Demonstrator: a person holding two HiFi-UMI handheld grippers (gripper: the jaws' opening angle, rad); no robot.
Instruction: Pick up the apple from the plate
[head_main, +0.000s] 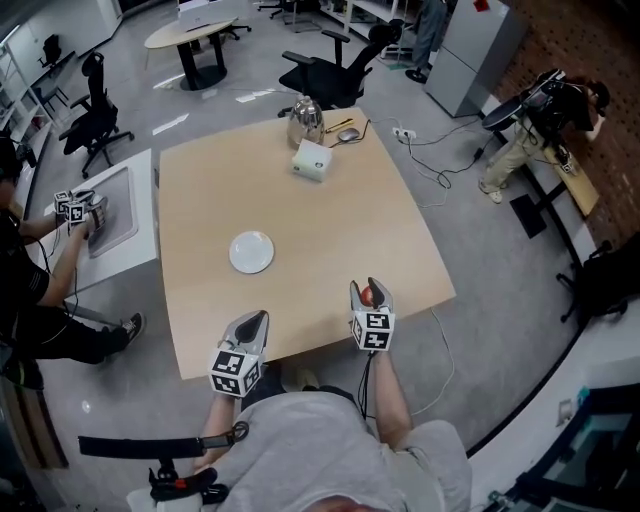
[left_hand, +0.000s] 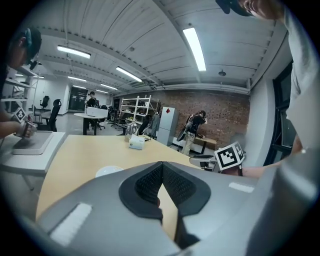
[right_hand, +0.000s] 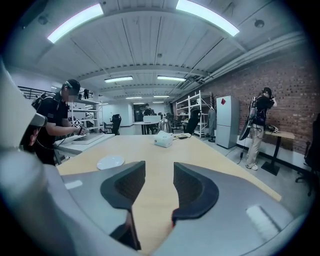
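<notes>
I have the apple (head_main: 367, 295) clamped between the half-narrowed jaws of my right gripper (head_main: 371, 288), over the near edge of the counter (head_main: 330, 230). The white plate (head_main: 251, 251) lies ahead of that gripper, to its left. My left gripper (head_main: 258, 316) hovers alongside, jaws together.

No lettering, number or brand was legible; cubes on the left tongs (head_main: 257, 318) and right tongs (head_main: 371, 287) bore only square markers.
</notes>
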